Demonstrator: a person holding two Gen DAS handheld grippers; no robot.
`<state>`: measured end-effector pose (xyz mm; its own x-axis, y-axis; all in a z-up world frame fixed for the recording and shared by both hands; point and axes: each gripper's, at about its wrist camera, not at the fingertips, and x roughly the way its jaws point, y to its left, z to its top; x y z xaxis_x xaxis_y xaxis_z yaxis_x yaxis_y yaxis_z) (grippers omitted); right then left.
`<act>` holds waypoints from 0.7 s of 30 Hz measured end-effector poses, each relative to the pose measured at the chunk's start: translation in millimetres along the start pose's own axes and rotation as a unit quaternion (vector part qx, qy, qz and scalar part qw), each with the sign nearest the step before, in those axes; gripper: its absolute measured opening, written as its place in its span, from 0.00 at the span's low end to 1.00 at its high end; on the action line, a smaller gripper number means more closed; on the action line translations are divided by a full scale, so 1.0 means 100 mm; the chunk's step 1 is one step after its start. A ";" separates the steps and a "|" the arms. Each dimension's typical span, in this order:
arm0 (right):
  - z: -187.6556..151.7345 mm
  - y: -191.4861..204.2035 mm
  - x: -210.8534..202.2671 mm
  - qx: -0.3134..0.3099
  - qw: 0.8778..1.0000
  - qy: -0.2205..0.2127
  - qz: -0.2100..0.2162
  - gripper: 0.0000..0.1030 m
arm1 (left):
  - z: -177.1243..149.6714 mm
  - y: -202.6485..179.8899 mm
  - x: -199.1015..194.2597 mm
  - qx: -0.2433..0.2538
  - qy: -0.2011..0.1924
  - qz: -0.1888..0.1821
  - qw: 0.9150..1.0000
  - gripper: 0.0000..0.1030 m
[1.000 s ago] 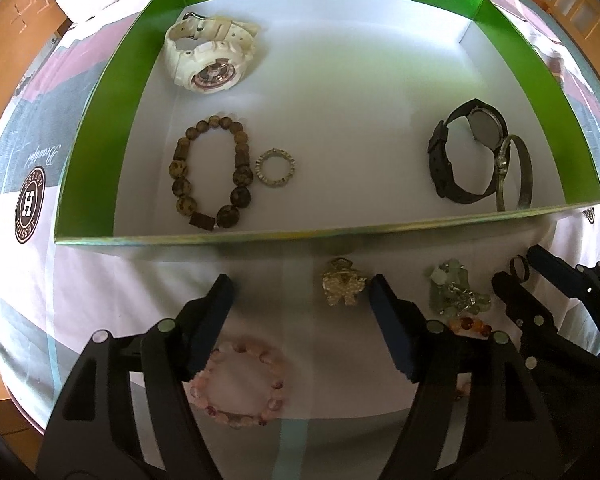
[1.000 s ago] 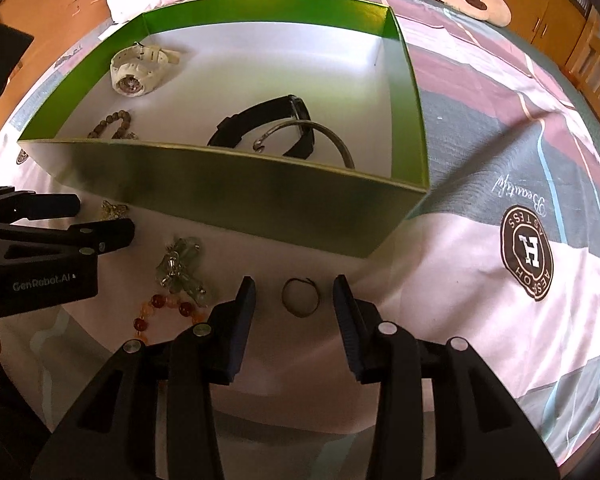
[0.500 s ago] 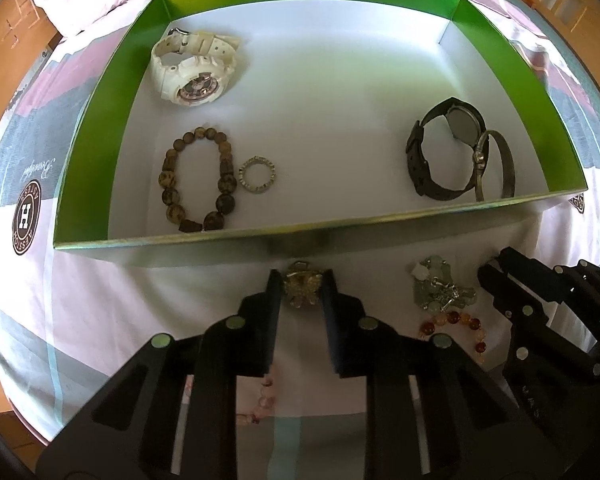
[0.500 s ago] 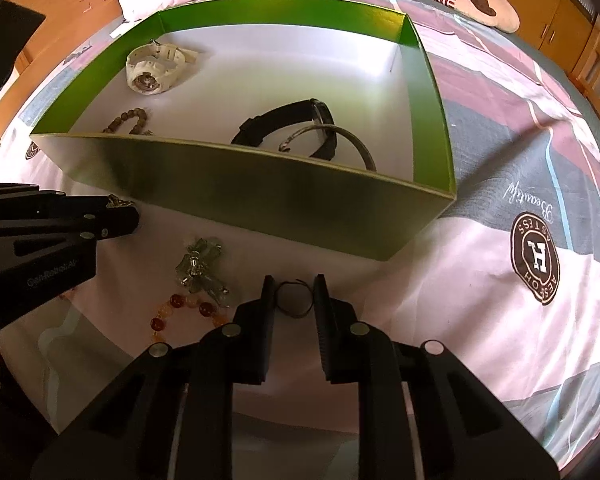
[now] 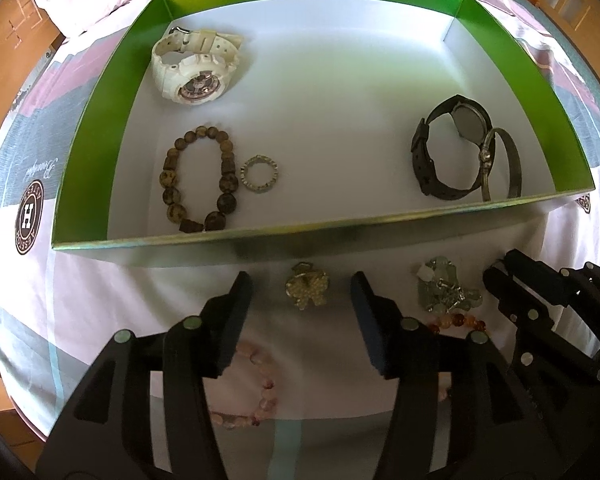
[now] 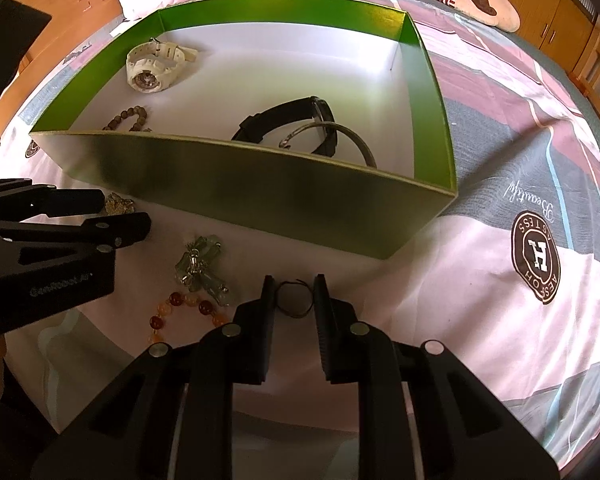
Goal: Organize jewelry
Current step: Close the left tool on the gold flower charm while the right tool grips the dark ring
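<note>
The big green box (image 5: 100,128) sits open on the bedspread (image 6: 499,320) with a white floor, and it already holds a white watch (image 5: 192,68), a brown bead bracelet (image 5: 198,184), a small silver ring (image 5: 260,173), a black watch (image 5: 447,148) and a bangle (image 5: 499,164) leaning on it. Everything not yet sorted lies on the fabric just outside the near wall of the box.

The left gripper (image 5: 301,302) points steeply down with its jaws apart, and they've just been opening. The gold flower brooch (image 5: 305,290) sits right in the gap between them, touching neither pad as far as the view shows, so it looks dropped or not yet properly grabbed. The box lies straight ahead of it, just past the brooch.

The right gripper (image 6: 296,300) is the one with something: its jaws are drawn in close on a thin dark ring (image 6: 294,300), pads pressing its two sides, the ring lying flat with its opening facing up. That ring is the piece nearest the right hand, and the box wall rises directly in front, so the coming move is probably a lift up and over that wall.

Between the two grippers lie a green stone charm cluster (image 6: 202,272) and an amber bead bracelet (image 6: 180,308), touching each other. A pink bead bracelet (image 5: 256,392) is half hidden under the left gripper's fingers. From the right wrist view the near wall cuts off most of the brown beads and the lower part of the black watch. Whether the ring is off the cloth is hard to tell.
</note>
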<state>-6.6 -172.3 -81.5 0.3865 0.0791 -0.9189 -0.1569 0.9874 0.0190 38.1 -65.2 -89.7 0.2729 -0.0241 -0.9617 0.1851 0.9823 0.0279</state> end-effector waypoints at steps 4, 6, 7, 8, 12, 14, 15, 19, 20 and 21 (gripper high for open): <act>0.00 0.00 0.00 0.000 1.000 0.000 -0.001 0.19 | 0.02 -0.03 0.01 0.001 -0.003 0.001 1.000 0.46; 0.00 0.01 0.00 0.000 1.000 0.000 -0.001 0.19 | 0.03 -0.04 -0.01 -0.002 -0.007 -0.001 1.000 0.26; 0.00 0.01 0.00 0.000 1.000 0.000 -0.001 0.19 | 0.04 -0.04 -0.01 -0.003 -0.007 -0.005 1.000 0.21; 0.00 0.01 0.00 0.000 1.000 0.000 -0.001 0.19 | 0.04 -0.03 -0.02 -0.006 -0.007 -0.008 1.000 0.21; 0.00 0.02 0.00 0.000 1.000 0.000 0.000 0.19 | 0.05 0.01 -0.05 -0.011 -0.008 -0.013 1.000 0.21; -0.01 0.01 0.00 0.000 1.000 0.000 0.000 0.19 | 0.05 0.03 -0.07 -0.012 -0.010 -0.016 1.000 0.21; -0.01 0.01 0.00 0.000 1.000 0.000 0.000 0.19 | 0.04 0.04 -0.09 -0.012 -0.012 -0.017 1.000 0.21; -0.01 0.00 0.00 0.004 1.000 -0.001 0.003 0.19 | 0.00 0.04 -0.18 -0.009 -0.021 -0.018 1.000 0.21; -0.01 0.00 0.00 0.006 1.000 -0.002 0.003 0.19 | -0.01 0.05 -0.20 -0.009 -0.022 -0.019 1.000 0.21; -0.01 -0.01 -0.01 0.007 1.000 -0.003 0.003 0.19 | -0.02 0.06 -0.21 -0.008 -0.023 -0.020 0.999 0.21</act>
<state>-7.8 -173.1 -81.3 0.3908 0.0854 -0.9165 -0.1462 0.9888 0.0298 31.9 -58.9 -69.6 0.3088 -0.0723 -0.9484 0.1818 0.9832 -0.0158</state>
